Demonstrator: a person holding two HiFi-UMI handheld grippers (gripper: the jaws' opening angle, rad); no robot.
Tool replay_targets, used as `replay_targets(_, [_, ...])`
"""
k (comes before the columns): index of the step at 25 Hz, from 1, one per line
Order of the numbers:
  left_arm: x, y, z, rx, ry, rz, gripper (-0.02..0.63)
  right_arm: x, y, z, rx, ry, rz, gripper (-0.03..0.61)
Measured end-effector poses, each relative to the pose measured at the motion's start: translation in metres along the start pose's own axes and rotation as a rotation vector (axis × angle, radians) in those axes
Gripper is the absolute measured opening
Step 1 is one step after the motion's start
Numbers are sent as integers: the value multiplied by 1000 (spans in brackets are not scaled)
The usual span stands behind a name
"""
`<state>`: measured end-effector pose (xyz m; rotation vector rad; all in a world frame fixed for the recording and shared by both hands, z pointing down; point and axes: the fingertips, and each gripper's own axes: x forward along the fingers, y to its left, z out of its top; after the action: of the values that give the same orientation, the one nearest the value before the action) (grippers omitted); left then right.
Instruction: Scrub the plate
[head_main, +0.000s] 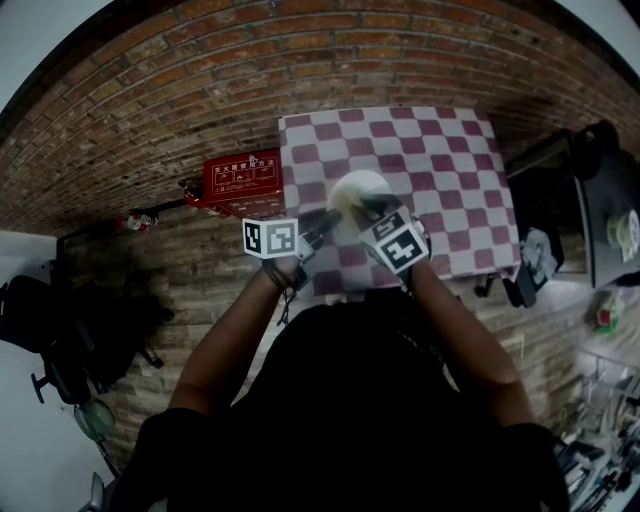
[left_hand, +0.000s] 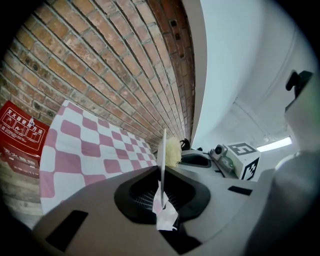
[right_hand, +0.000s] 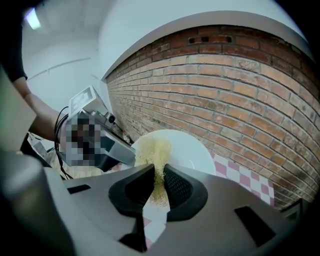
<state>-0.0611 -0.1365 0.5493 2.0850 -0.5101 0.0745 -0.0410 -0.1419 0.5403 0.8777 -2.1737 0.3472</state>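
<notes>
Since the jaws of my left gripper (left_hand: 161, 192) pinch the plate (right_hand: 197, 150) by its rim above the desk (head_main: 455, 190), I want the scrubber (right_hand: 152, 150), clamped in my right gripper (right_hand: 156, 185), flat and light so nothing twists loose.

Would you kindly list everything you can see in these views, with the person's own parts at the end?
plate: one, white, held on edge above the tablecloth
scrub pad: one, pale yellow, against the plate's face
tablecloth: one, pink-and-white checks, spread below the plate
box: one, red with white print, left of the tablecloth
brick wall: one, red-brown, behind the tablecloth
left gripper: one, grey, shut on the plate's rim
right gripper: one, grey, shut on the scrub pad
forearms: two, bare, behind the grippers
</notes>
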Motion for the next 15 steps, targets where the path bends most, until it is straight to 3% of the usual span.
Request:
replay_targets(4, [-5,6,7,-31,-52,6,26,4,12,-8,-15,18,27,52])
replay_targets(15, [-11,8,0,-53,-62,10,29,0,6,-43,12,82,41,52])
